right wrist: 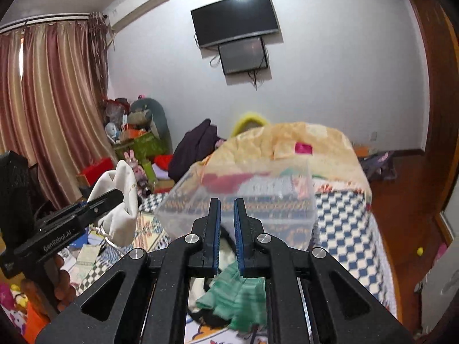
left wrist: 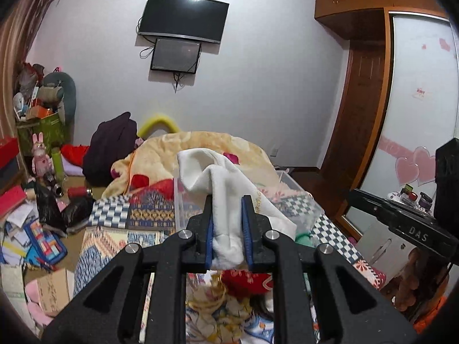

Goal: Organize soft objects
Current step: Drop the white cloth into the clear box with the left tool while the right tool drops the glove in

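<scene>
From the left wrist camera, the left gripper (left wrist: 227, 218) is clamped on a white cloth (left wrist: 226, 197), whose folds rise above the fingertips and drape down between the blue pads (left wrist: 246, 229). The cloth hangs just in front of a clear plastic box (left wrist: 183, 200), which sits on the bed with the patterned quilt (left wrist: 143, 215). Behind the box lies a heaped yellow blanket (left wrist: 183, 149). The right gripper's black body shows at the right edge.

From the right wrist camera, the right gripper (right wrist: 227, 223) holds nothing, its jaws a narrow gap apart. The box (right wrist: 238, 200) lies straight ahead of it, blurred. A green cloth (right wrist: 238, 295) lies below the fingers, nearer than the box. Left of the box, the left gripper (right wrist: 109, 197) grips the white cloth (right wrist: 120, 200) in the air.
</scene>
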The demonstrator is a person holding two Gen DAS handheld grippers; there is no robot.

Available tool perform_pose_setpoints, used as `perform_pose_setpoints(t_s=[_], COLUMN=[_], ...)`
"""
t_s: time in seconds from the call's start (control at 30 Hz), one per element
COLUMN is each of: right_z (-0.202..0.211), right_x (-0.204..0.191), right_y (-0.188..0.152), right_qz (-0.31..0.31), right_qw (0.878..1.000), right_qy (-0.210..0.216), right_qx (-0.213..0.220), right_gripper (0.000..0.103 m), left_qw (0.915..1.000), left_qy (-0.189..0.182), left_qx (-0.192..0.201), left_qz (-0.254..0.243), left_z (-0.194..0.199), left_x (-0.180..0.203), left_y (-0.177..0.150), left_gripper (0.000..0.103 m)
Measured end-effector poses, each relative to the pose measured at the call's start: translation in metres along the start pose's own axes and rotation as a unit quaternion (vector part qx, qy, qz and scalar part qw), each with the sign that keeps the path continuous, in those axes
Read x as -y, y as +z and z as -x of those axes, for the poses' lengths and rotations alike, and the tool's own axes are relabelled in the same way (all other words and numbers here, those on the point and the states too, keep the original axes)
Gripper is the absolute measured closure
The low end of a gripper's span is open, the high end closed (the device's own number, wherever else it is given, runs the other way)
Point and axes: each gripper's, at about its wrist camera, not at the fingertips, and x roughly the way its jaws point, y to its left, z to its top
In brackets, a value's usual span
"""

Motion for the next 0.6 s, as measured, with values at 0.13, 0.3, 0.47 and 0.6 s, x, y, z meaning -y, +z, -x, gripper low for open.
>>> perform_pose_setpoints(t_s=[0.13,0.3,0.47,0.6], right_z=[-0.007,-0.027,-0.054,-0.069], right_x=[0.002,0.004,0.009,0.007], right_y=[-0.004,-0.036,-0.061,-0.067], right_qz=[0.010,0.022,0.009,0.016], right_qw=[1.000,0.995,0.989,0.986], right_qy=[-0.001,0.008,0.011,0.006], right_qx=[-0.029,-0.100,-0.148,-0.167], right_gripper=[0.094,0.073,0.054,0.054], left_qw=[0.9998,0.9994,0.9990,0.9988], left_qy=[0.011,0.014,0.013,0.013], left_qx=[-0.008,-0.020,-0.033,-0.042], left_qz=[-0.014,-0.024,-0.026,-0.021], left_z=[-0.011,-0.019,-0.022,-0.026], left_x=[0.002,0.005,0.005,0.002], left_y=[0.014,0.010,-0.004,-0.009], left_gripper=[0.086,0.086,0.086,0.086])
